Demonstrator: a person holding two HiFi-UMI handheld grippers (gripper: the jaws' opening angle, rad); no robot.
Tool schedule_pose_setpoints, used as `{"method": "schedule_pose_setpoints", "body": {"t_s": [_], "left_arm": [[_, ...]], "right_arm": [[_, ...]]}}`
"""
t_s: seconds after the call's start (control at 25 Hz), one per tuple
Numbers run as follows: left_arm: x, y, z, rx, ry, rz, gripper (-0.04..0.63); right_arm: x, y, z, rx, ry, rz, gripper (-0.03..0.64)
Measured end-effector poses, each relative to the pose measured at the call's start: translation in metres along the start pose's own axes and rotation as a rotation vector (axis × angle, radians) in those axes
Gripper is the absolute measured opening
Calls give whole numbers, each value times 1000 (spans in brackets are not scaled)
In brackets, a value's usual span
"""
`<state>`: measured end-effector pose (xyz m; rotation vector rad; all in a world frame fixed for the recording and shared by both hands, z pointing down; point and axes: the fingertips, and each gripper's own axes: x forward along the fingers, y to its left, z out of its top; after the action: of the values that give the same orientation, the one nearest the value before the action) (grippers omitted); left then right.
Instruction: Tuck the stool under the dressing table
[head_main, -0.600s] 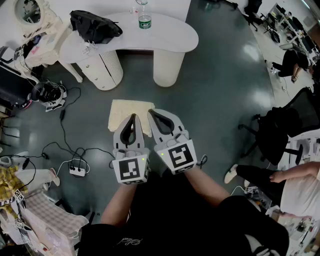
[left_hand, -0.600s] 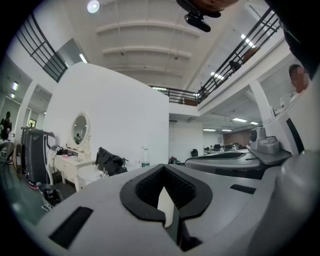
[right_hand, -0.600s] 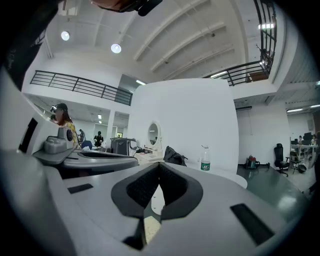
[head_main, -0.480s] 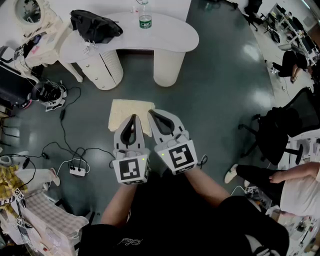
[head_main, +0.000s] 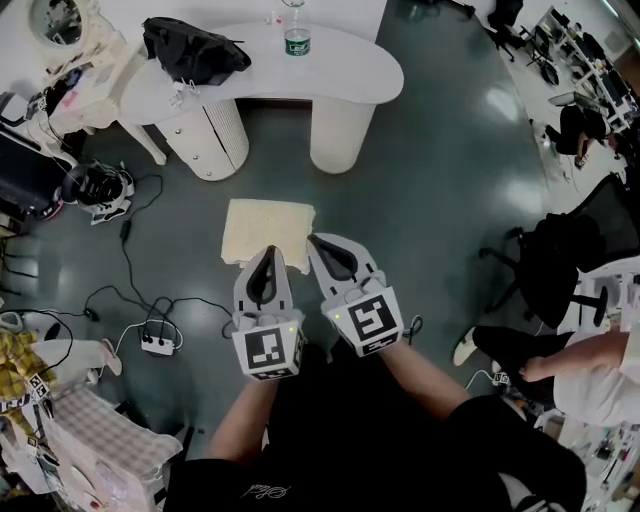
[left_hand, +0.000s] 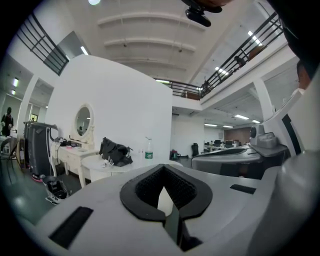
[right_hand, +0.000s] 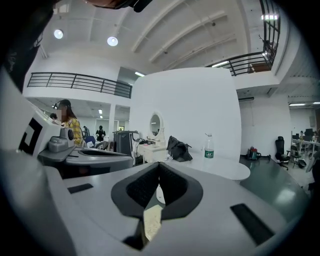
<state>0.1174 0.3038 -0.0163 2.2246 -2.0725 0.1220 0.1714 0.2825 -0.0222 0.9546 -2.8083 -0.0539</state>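
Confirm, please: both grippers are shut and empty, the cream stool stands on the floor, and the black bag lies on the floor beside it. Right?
Not quite. The head view shows the black bag on the white dressing table, not on the floor. The rest holds: the left gripper and the right gripper are shut and empty, and the cream stool stands on the floor.

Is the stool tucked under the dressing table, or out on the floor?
Out: the stool stands on the floor, well apart from the dressing table.
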Motion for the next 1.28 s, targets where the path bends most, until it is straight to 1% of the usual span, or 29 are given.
{"method": "schedule_pose_setpoints", "body": {"t_s": [0.16, 0.32, 0.44, 0.6, 0.8, 0.92, 1.04, 1.28], "left_arm": [[-7, 9, -12, -12, 17, -16, 5], [-15, 19, -23, -15, 38, -38, 5], [-15, 25, -31, -25, 46, -49, 5], [-9, 31, -44, -20, 90, -58, 5], [17, 35, -53, -19, 119, -62, 5], [40, 40, -55, -23, 122, -43, 5], [70, 45, -55, -7, 133, -24, 5], [122, 43, -75, 36, 229, -19, 5]], "right_arm": [[8, 20, -16, 9, 57, 11, 5], [16, 39, -23, 57, 82, 6, 5], [21, 46, -29, 66, 90, -4, 5], [27, 45, -36, 90, 111, -14, 5], [45, 25, -49, 88, 129, -14, 5], [61, 9, -57, 78, 142, 2, 5], [80, -10, -63, 101, 155, 23, 5], [115, -46, -82, 120, 216, 71, 5]]}}
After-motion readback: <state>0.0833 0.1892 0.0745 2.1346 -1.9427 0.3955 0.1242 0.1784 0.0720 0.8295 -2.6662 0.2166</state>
